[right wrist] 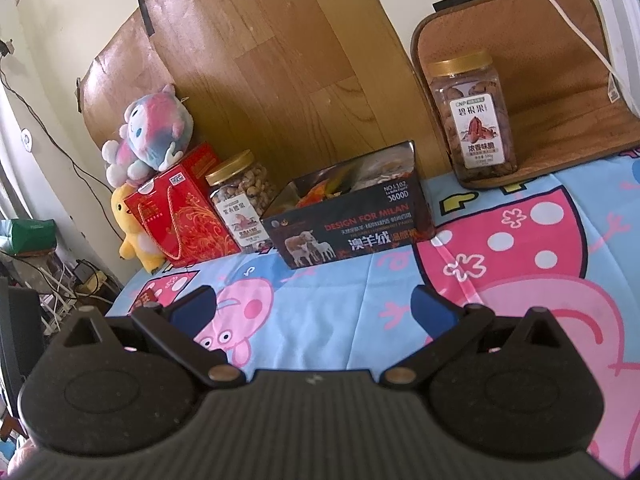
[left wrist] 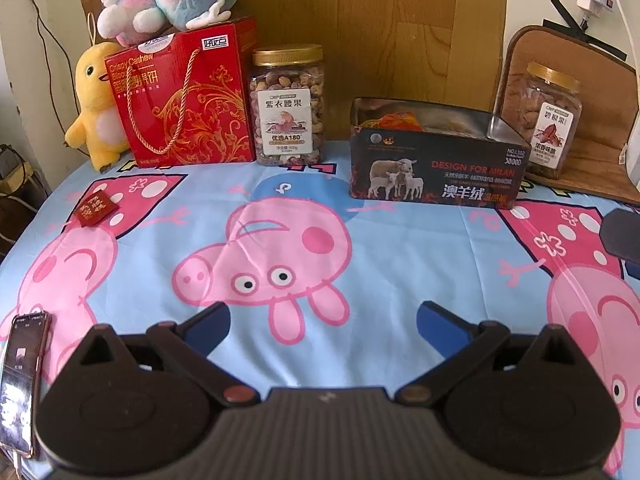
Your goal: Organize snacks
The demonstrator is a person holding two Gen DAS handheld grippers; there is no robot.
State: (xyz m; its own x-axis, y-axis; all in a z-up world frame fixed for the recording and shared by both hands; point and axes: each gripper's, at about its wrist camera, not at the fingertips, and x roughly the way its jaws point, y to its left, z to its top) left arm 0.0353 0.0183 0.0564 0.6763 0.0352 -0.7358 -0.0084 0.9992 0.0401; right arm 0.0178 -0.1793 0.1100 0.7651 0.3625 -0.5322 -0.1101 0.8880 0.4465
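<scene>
Left wrist view, reading leftward to right: my left gripper (left wrist: 322, 320) has its jaws apart over the cartoon-pig cloth on the desk (left wrist: 380, 264). A small red foil snack packet (left wrist: 95, 209) lies alone far left; it looks light and crinkly, so I'd pinch its edges. The black open-topped cardboard box (left wrist: 436, 176) stands right of centre. My right gripper (right wrist: 314, 304) is likewise spread, empty.

I see counter under cartoon-pig sheet (left wrist: 360, 248). Back row left to right: yellow plush (left wrist: 94, 108), red gift box (left wrist: 180, 96), cashew jar (left wrist: 286, 106), open black box (left wrist: 436, 156), brown mat (left wrist: 592, 168) carrying pecan jar (left wrist: 538, 120). Small red packet (left wrist: 95, 208) front-left; phone (left wrist: 22, 380) at near-left edge.
</scene>
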